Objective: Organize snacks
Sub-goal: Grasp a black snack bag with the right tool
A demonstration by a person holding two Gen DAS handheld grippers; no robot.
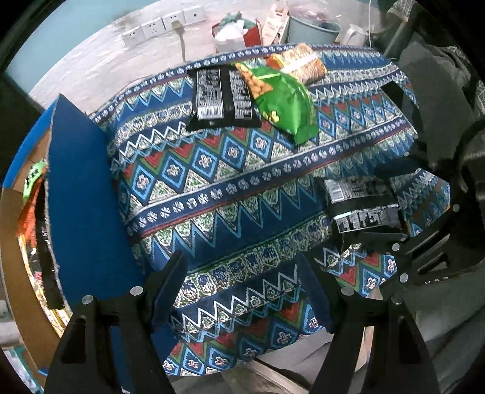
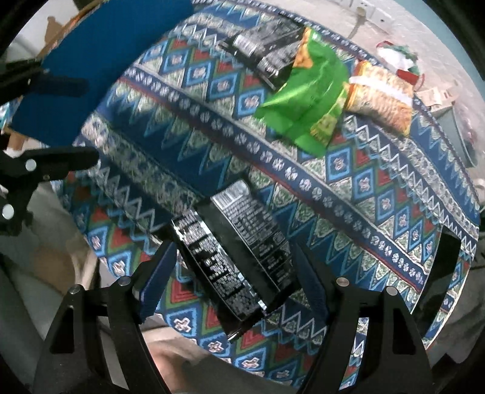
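On the patterned tablecloth point(image 1: 230, 194) lie a black snack packet point(image 1: 222, 97), a green packet point(image 1: 285, 100) overlapping it, and a tan noodle packet point(image 1: 300, 62) behind. My left gripper point(image 1: 242, 291) hangs open over bare cloth near the front edge, with nothing between its fingers. A second black packet point(image 2: 239, 251) lies flat near the table's edge. My right gripper point(image 2: 233, 282) points down at it, and its open fingers straddle the packet without pressing on it. The green packet point(image 2: 306, 100) and noodle packet point(image 2: 382, 97) lie farther off in the right wrist view.
A cardboard box with a blue flap point(image 1: 81, 197) stands against the table's left side, with green and orange packets point(image 1: 30, 188) inside. Beyond the table are wall sockets point(image 1: 163, 24), a red bag point(image 1: 239, 33) and a bin point(image 1: 312, 30). The left gripper point(image 2: 88, 121) shows beside the blue flap point(image 2: 100, 57).
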